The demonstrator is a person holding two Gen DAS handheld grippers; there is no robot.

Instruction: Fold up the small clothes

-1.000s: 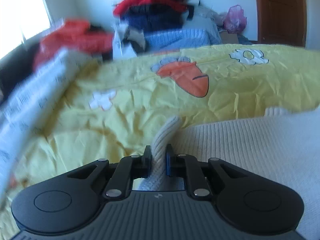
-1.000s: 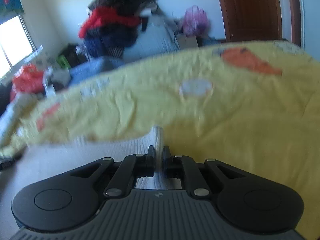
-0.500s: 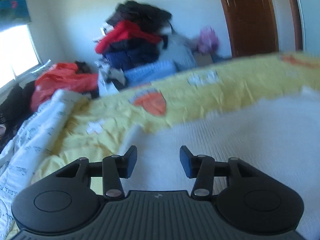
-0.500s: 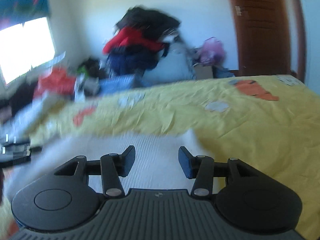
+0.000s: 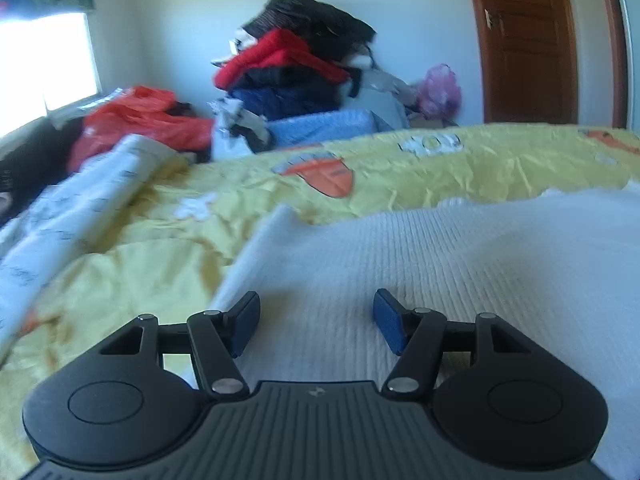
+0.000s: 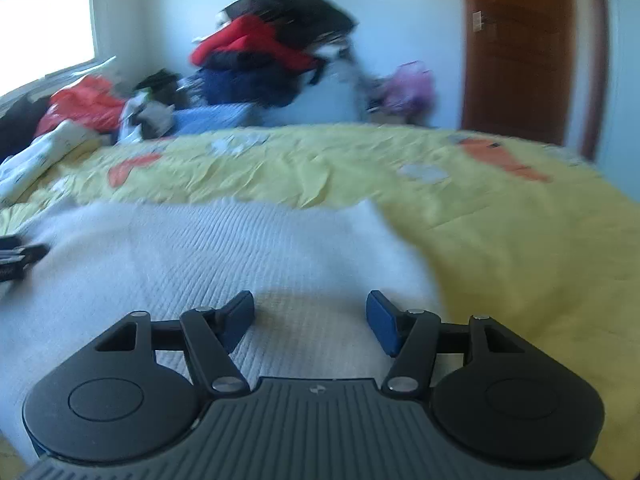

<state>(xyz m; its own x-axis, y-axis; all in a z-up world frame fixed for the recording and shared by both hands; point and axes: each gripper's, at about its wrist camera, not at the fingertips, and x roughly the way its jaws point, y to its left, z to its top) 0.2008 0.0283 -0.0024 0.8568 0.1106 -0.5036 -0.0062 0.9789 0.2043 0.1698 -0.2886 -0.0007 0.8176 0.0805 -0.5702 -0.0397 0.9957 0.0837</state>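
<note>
A white ribbed knit garment (image 5: 440, 264) lies flat on the yellow bedsheet (image 5: 160, 264). It also shows in the right wrist view (image 6: 208, 256). My left gripper (image 5: 316, 320) is open and empty, just above the garment's left part near its left edge. My right gripper (image 6: 310, 320) is open and empty, above the garment's right part near its right edge. The tip of the left gripper (image 6: 18, 258) shows at the left edge of the right wrist view.
The yellow sheet (image 6: 500, 240) has orange and white cartoon prints. A rolled white quilt (image 5: 76, 208) lies along the bed's left side. A pile of clothes (image 5: 296, 68) stands behind the bed against the wall. A brown door (image 5: 532, 40) is at the back right.
Both grippers were shut on the garment's edge one second ago. They have let it go and opened, and the garment now lies flat under them. Both have lifted and tilted up slightly.
</note>
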